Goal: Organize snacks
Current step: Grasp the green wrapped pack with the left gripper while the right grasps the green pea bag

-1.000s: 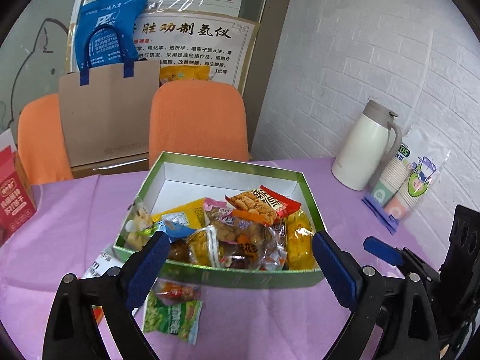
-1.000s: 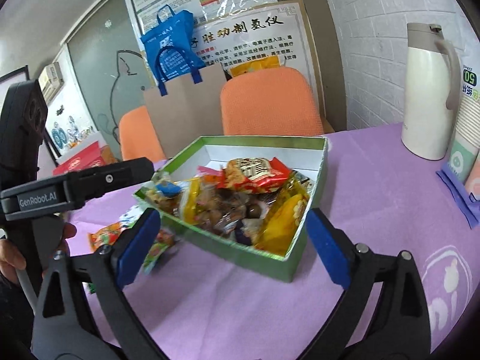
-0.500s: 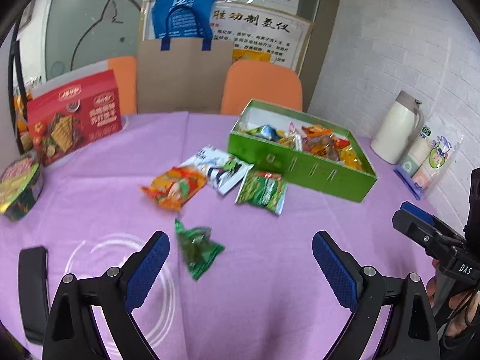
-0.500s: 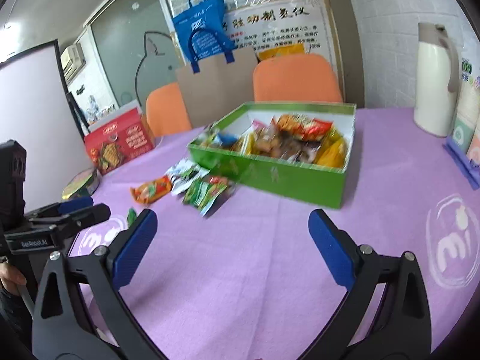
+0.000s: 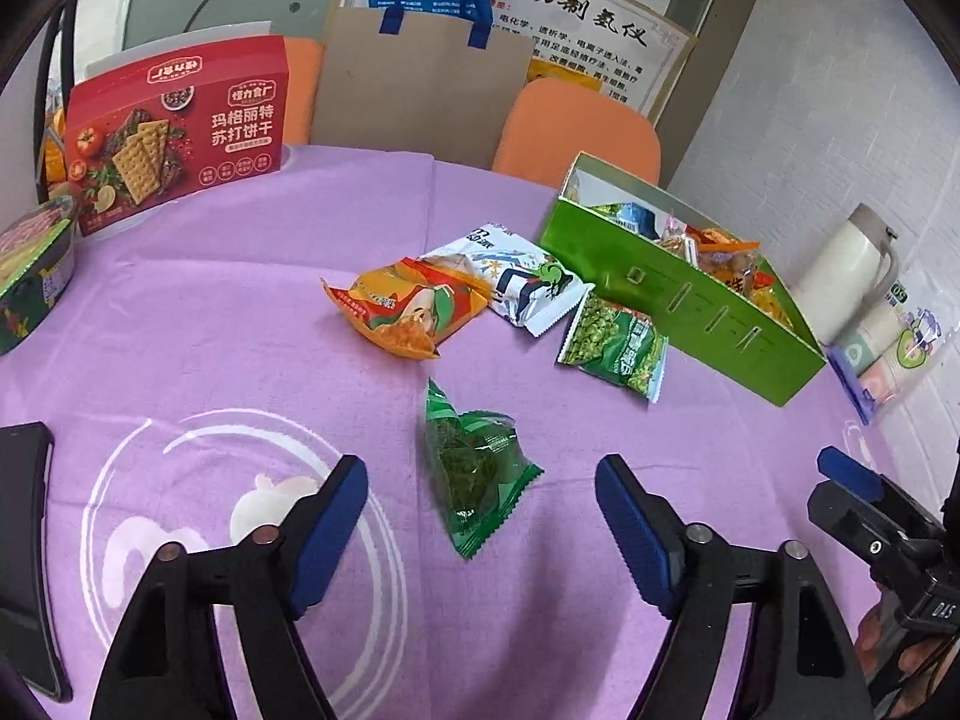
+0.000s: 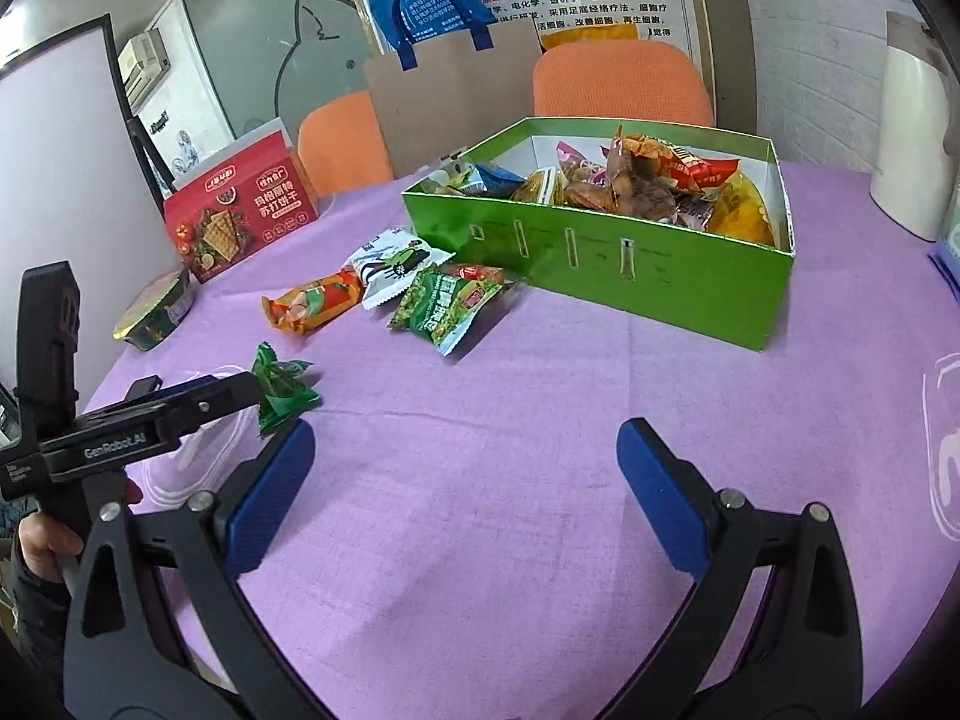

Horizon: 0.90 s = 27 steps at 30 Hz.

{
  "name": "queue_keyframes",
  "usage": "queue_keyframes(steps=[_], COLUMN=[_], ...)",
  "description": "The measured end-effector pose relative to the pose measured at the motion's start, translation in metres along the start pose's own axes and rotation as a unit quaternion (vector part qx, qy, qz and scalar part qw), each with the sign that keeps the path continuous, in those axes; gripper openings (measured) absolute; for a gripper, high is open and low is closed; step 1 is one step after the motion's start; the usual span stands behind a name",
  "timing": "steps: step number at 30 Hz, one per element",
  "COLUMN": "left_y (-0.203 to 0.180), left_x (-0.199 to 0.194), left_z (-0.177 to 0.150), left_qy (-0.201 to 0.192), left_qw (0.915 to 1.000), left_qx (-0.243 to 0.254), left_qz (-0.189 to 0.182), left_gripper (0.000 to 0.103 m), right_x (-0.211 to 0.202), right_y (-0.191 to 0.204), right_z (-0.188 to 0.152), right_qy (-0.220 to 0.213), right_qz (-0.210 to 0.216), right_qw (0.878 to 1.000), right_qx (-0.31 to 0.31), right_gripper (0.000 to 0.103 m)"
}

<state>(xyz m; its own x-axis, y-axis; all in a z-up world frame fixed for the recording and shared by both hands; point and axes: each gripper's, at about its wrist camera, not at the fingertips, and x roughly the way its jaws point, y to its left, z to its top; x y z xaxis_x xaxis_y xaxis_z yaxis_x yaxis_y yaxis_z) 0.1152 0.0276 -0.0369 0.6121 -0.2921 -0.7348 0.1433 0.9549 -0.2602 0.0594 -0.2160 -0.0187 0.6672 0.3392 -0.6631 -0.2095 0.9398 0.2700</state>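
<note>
The small green packet [image 5: 474, 474] lay flat on the purple tablecloth [image 5: 240, 312], just ahead of the left gripper [image 5: 480, 516], whose jaws stood wide apart and held nothing. Beyond it, three more packets lay loose: orange [image 5: 408, 306], white [image 5: 516, 279], green peas [image 5: 615, 345], the last just beside the green box [image 6: 600, 255], which was full of snacks. The right gripper [image 6: 465, 492] hung equally wide and empty over bare cloth. A red cracker box [image 5: 177, 129] stood farther back.
</note>
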Motion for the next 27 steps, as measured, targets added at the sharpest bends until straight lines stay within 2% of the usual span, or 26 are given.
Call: queue_keyframes(steps=[1,3,5,6,7,12,18,22,24,27], left_y=[0.000,0.002,0.002,0.002,0.002,0.007,0.009,0.011,0.011,0.011], left_x=[0.006,0.017,0.019,0.020,0.020,0.019,0.018,0.019,0.020,0.021], left_z=[0.000,-0.002,-0.003,-0.003,-0.002,-0.003,-0.004,-0.002,-0.002,-0.001], left_qy=[0.008,0.026,0.018,0.022,0.023,0.026,0.028,0.030,0.029,0.029], left_qw=[1.0000,0.9996,0.9998,0.9997,0.9996,0.9992,0.9988,0.9986,0.9985,0.9986], left_qx=[0.001,-0.006,-0.001,0.001,0.003,0.002,0.002,0.004,0.005,0.006], left_qz=[-0.001,-0.010,-0.010,-0.013,-0.018,-0.031,-0.041,-0.044,-0.045,-0.043], left_gripper=[0.063,0.052,0.044,0.035,0.032,0.030,0.030,0.030,0.030,0.030], right_x=[0.003,0.011,0.019,0.023,0.028,0.059,0.110,0.133,0.131,0.120], right_y=[0.001,0.004,0.008,0.010,0.013,0.026,0.041,0.038,0.034,0.035], right_z=[0.002,0.005,0.010,0.012,0.016,0.043,0.072,0.072,0.065,0.054], right_qy=[0.002,0.008,0.014,0.015,0.017,0.015,0.027,0.048,0.054,0.070], right_qz=[-0.002,-0.005,-0.003,-0.004,-0.005,0.014,0.023,0.019,0.020,0.037], right_qw=[1.000,1.000,1.000,1.000,0.999,0.996,0.991,0.989,0.990,0.989], right_qx=[-0.002,-0.007,-0.018,-0.024,-0.033,-0.085,-0.132,-0.137,-0.131,-0.127], right_gripper=[0.100,0.100,0.096,0.093,0.091,0.078,0.077,0.077,0.076,0.065])
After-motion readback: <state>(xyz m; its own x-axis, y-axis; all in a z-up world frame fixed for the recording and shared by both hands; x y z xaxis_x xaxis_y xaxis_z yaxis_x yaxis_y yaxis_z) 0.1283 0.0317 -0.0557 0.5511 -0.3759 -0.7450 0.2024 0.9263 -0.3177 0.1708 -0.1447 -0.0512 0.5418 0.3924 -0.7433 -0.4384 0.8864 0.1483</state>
